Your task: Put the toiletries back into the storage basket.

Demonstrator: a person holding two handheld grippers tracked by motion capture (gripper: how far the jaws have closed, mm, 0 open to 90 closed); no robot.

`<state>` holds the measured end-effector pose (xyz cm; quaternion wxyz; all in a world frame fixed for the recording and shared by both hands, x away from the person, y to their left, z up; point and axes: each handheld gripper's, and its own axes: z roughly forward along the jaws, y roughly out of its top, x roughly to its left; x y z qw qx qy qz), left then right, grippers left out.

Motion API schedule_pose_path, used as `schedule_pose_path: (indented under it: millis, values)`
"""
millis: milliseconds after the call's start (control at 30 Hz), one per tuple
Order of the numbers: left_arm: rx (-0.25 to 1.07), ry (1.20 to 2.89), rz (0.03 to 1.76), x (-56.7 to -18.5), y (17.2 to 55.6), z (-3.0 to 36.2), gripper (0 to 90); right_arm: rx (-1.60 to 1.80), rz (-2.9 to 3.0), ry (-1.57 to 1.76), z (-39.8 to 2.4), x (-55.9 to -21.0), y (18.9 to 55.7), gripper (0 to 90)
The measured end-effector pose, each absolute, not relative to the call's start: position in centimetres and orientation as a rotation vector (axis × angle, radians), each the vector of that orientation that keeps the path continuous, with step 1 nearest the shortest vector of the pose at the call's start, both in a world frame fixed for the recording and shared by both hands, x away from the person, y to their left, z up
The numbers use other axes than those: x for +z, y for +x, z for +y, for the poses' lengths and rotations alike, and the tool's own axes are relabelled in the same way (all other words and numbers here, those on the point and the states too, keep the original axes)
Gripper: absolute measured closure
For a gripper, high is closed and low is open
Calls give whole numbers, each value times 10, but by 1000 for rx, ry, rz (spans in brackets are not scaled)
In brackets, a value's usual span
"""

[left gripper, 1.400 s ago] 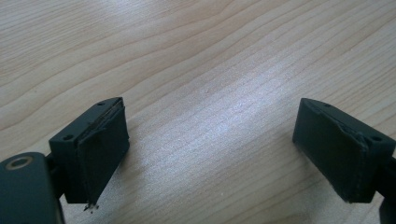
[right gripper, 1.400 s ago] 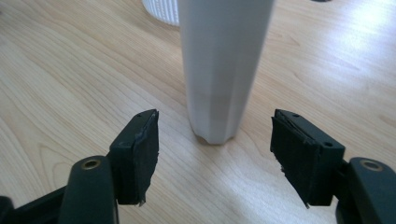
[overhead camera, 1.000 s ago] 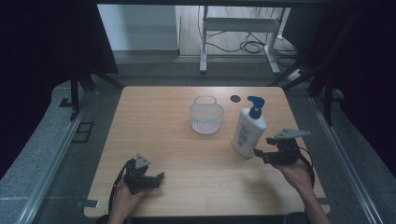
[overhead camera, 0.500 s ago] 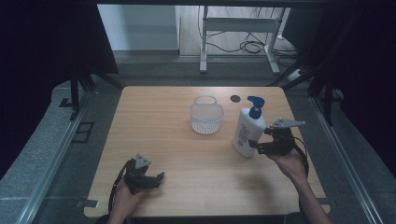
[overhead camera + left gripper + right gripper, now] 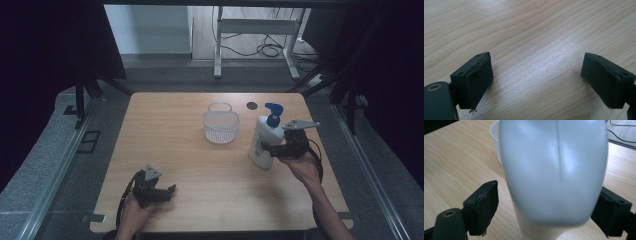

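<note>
A white pump bottle with a blue pump head stands upright right of the table's middle. My right gripper reaches in level from the right, its jaws on either side of the bottle's lower body. In the right gripper view the bottle sits blurred between the jaws of the right gripper. A gap shows at the left pad. The jaws have just been closing a little with the bottle between them. My left gripper rests open at the front left, over bare wood in the left gripper view.
A white mesh basket stands at mid-table just left of the bottle; its rim shows behind the bottle. A small dark disc lies near the far edge. The wooden table has free room on its left half.
The right gripper has moved left and slightly up, from beside the bottle to around its lower body. The bottle, the basket and the left gripper have stayed put.
</note>
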<state>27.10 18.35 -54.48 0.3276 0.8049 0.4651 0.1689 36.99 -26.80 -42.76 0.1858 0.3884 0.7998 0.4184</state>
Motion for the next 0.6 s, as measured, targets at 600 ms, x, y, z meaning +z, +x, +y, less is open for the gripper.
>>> schedule_pose_path:
  millis: [600]
  values:
    - [442,2108,1218,-545,271,184,101,1188,2239,1101,-262,-428,378,344]
